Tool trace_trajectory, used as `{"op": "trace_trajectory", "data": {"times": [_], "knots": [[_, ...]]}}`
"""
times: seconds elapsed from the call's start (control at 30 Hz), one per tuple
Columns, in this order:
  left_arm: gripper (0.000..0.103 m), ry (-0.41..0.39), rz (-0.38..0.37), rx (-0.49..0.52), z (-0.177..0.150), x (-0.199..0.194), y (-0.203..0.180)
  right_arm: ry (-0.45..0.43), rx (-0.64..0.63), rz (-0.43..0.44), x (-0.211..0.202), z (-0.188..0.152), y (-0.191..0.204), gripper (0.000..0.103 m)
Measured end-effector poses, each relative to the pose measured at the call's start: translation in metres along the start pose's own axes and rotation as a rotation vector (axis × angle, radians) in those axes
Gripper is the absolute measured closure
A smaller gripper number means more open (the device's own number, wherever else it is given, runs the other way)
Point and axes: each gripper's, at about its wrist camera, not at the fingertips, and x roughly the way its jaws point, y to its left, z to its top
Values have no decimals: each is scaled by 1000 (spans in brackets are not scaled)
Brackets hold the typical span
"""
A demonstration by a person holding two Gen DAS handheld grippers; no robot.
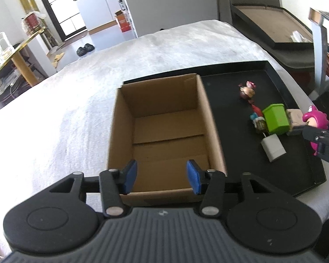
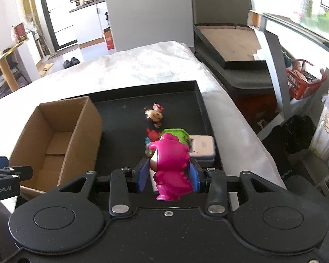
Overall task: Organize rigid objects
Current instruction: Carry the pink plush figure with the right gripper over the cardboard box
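A brown cardboard box [image 1: 166, 131] stands open and empty at the left of a black tray [image 1: 234, 114]; it also shows in the right wrist view [image 2: 54, 135]. My left gripper [image 1: 162, 176] is open and empty over the box's near edge. My right gripper [image 2: 168, 173] is shut on a pink dinosaur figure [image 2: 171, 164] and holds it above the tray [image 2: 125, 118]; the figure also shows in the left wrist view [image 1: 313, 120]. On the tray lie a green box [image 1: 276, 118], a white block [image 1: 273, 148], a beige case [image 2: 202, 148] and small figures [image 1: 247, 89].
The tray sits on a white cloth-covered surface [image 1: 98, 83]. A black bench [image 2: 230, 43] stands beyond it at the right. A shelf with an orange basket [image 2: 304, 83] is at the far right. A gold-edged side table [image 1: 11, 59] is at the left.
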Motion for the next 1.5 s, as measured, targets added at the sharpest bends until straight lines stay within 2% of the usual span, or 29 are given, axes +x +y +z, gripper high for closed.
{"op": "trace_trajectory", "data": {"times": [0.43, 0.8, 1.37, 1.5], "knots": [[53, -11, 12, -97, -4, -6, 49, -16, -50, 38, -11, 21, 32, 64], [53, -25, 5, -161, -5, 1, 74, -17, -91, 50, -8, 33, 58, 64], [58, 16, -31, -244, -6, 45, 95, 35, -189, 88, 24, 50, 107, 64], [64, 29, -43, -254, -6, 54, 98, 48, -225, 101, 32, 54, 118, 64]]}}
